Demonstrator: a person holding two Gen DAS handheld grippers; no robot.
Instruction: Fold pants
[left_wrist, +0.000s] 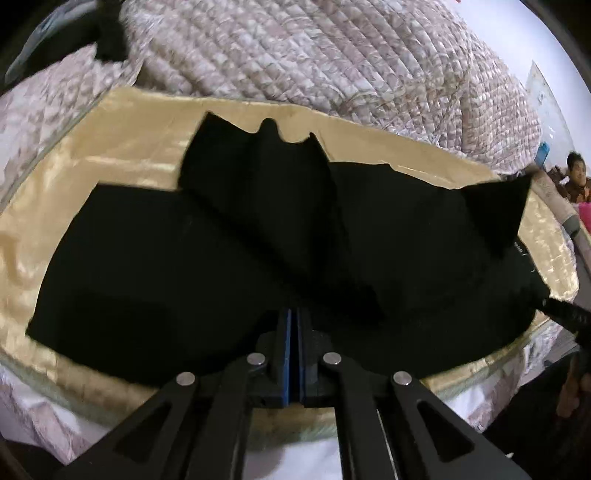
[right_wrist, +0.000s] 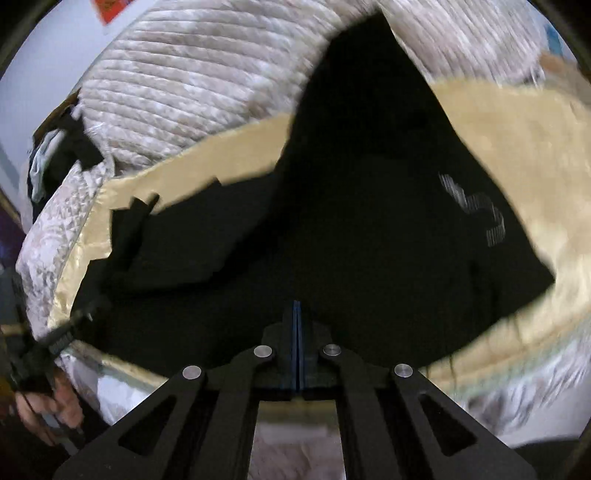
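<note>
I am holding the left gripper (left_wrist: 294, 314) and right gripper (right_wrist: 296, 306) with fingers pinched together on the black fabric pants (left_wrist: 184, 266), which are lying partly lifted across the shiny gold satin sheet (left_wrist: 122, 147).

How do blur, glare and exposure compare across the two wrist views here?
Left wrist view: mostly sharp, sheen on the gold sheet, black pants crushed to a featureless mass. Right wrist view: motion blur smears the quilt and the pants' white print. Both show fisheye bending and dark corners.
</note>
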